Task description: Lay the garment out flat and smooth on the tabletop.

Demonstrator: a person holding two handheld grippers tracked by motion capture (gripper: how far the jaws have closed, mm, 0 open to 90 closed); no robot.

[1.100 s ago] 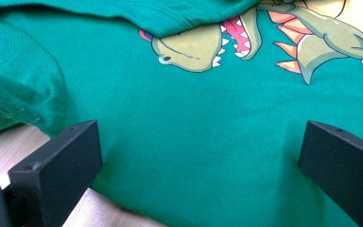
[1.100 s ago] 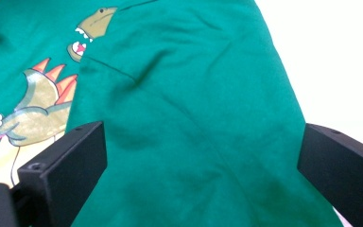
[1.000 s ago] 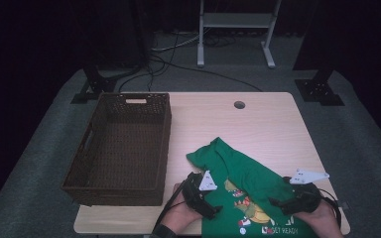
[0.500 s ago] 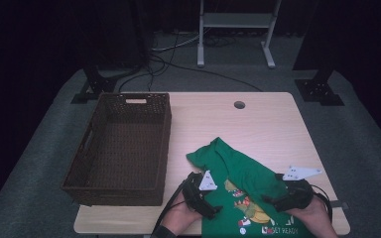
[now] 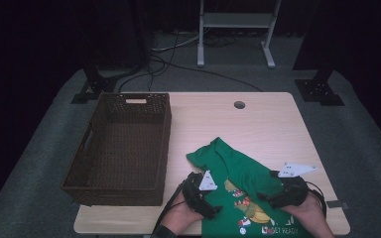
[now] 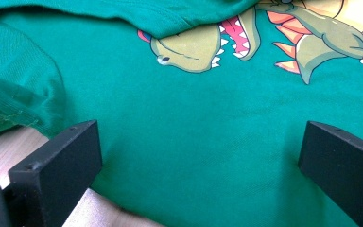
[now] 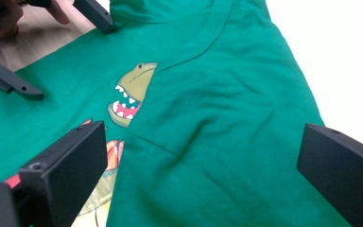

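A green T-shirt [image 5: 228, 163] with a dinosaur print [image 5: 245, 206] lies crumpled at the table's front right, one fold covering part of the print. My left gripper [image 5: 209, 201] rests at the shirt's left edge, open. In the left gripper view its jaws stand wide apart over the flat green cloth [image 6: 194, 104], just below the dinosaur head [image 6: 189, 47]. My right gripper [image 5: 269, 193] sits open on the shirt's right side. In the right gripper view it [image 7: 203, 142] spans the folded-over layer [image 7: 227, 94], with the left gripper's fingers [image 7: 14, 82] farther off.
A dark wicker basket [image 5: 164, 144], with nothing in it, stands on the left half of the wooden table [image 5: 258, 124]. A cable hole [image 5: 239, 104] sits near the far edge. Bare tabletop lies behind the shirt. Floor stands and cables lie beyond the table.
My right gripper has shifted a little to the left, further over the shirt. The left gripper and the shirt have hardly moved.
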